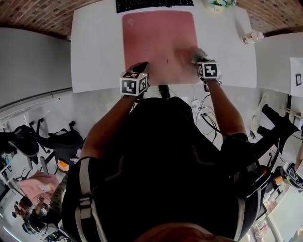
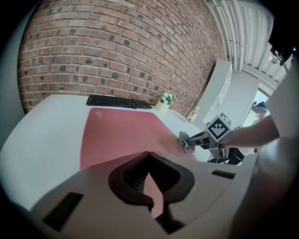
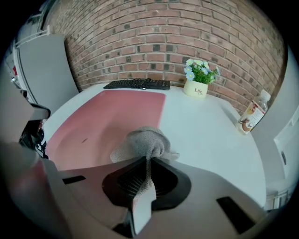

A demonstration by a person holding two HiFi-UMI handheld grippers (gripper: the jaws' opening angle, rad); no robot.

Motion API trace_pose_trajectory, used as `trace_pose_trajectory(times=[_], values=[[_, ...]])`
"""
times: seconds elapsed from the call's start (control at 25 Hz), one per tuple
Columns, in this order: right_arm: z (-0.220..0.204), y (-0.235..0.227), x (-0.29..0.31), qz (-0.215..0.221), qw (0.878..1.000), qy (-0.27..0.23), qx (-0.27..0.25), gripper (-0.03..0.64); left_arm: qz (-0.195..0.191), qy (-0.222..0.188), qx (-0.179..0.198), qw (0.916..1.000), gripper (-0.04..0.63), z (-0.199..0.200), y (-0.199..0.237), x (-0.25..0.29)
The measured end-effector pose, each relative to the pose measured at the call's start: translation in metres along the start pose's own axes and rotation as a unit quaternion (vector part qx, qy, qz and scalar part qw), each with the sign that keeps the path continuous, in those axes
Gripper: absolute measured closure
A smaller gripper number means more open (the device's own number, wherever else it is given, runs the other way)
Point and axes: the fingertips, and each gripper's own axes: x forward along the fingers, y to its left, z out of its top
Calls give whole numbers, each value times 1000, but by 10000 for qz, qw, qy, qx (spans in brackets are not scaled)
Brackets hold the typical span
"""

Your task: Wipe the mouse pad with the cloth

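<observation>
A pink mouse pad (image 1: 158, 42) lies flat on a white table (image 1: 94, 52), in front of a black keyboard (image 1: 154, 4). My right gripper (image 1: 202, 60) is shut on a bunched grey cloth (image 1: 198, 54), which rests on the pad's near right edge. In the right gripper view the cloth (image 3: 145, 141) bulges out ahead of the gripper (image 3: 148, 161), half on the pad (image 3: 107, 119). My left gripper (image 1: 141, 68) sits over the pad's near left corner, its jaws closed tip to tip (image 2: 148, 156). Pink pad shows through the slit behind them.
A small white pot of flowers (image 3: 198, 80) stands at the back right of the table, by the keyboard (image 3: 138, 84). A bottle (image 3: 250, 113) is at the right edge. A brick wall rises behind. Chairs and cables sit on the floor below the near edge.
</observation>
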Motion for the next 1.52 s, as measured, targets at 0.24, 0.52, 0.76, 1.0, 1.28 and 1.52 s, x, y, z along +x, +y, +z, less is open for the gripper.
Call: trace_pose_trajectory(times=[0.24, 0.52, 0.76, 1.0, 1.28, 1.52], values=[[46, 36, -19, 168, 9983, -335, -447, 583, 201, -339, -74, 9992, 597, 7, 15, -29], [121, 163, -33, 1028, 9857, -722, -1120, 584, 654, -803, -572, 9930, 596, 6, 72, -84], [155, 256, -9, 1597, 9695, -735, -1710, 584, 1068, -942, -656, 9876, 596, 6, 100, -110], [161, 319, 38, 2004, 9541, -434, -2181, 584, 1497, -826, -974, 9804, 596, 5, 123, -121], [161, 345, 74, 2222, 9485, -206, -2247, 584, 1748, -710, -1324, 9731, 596, -7, 129, -123], [158, 341, 83, 2261, 9486, -132, -2212, 584, 1803, -648, -1297, 9729, 596, -5, 130, -118]])
